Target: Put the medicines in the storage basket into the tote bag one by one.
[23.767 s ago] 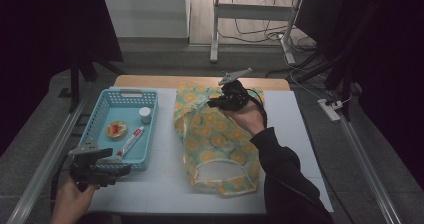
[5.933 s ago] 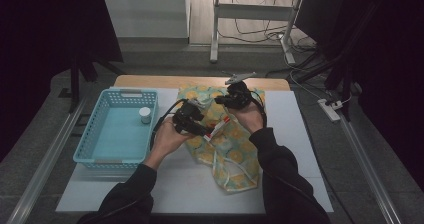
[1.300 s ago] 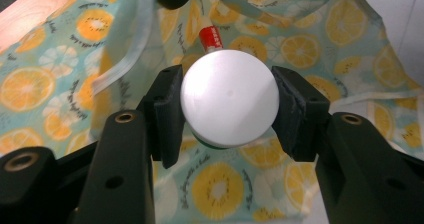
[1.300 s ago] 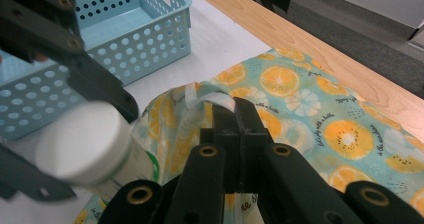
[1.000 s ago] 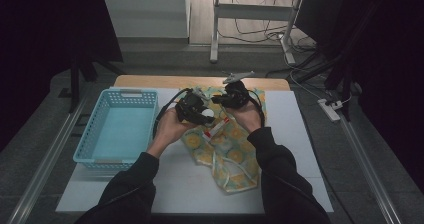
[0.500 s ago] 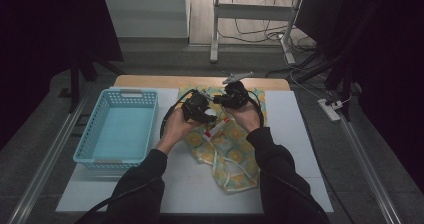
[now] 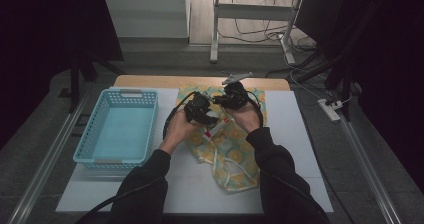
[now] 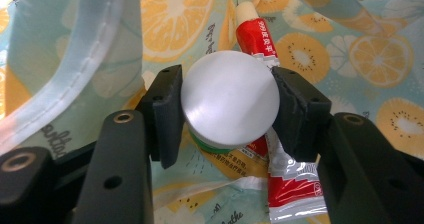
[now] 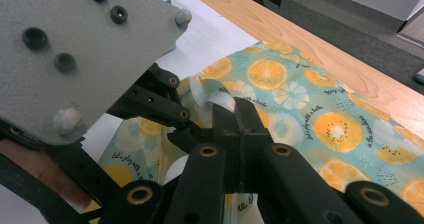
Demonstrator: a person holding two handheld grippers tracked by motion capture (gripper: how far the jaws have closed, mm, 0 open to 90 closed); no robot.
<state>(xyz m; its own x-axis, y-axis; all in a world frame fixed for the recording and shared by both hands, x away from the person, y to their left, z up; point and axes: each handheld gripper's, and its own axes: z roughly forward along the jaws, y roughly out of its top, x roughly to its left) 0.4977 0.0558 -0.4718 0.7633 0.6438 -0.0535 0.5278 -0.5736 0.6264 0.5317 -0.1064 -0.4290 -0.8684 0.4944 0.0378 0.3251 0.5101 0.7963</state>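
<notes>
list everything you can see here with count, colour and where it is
bag: 1, teal cloth with orange fruit print, middle of the table
jar: 1, silver lid over a green band, between the left gripper's jaws above the bag
tube: 1, red and white, lying on the bag under the jar
basket: 1, light blue, left part of the table
table: 1, white top with a wooden far edge
power strip: 1, white, on the floor to the right
left gripper: 1, black, jaws around the jar
right gripper: 1, black, jaws pinching the bag's white edge
sleeves: 2, dark, bottom of the high view
</notes>
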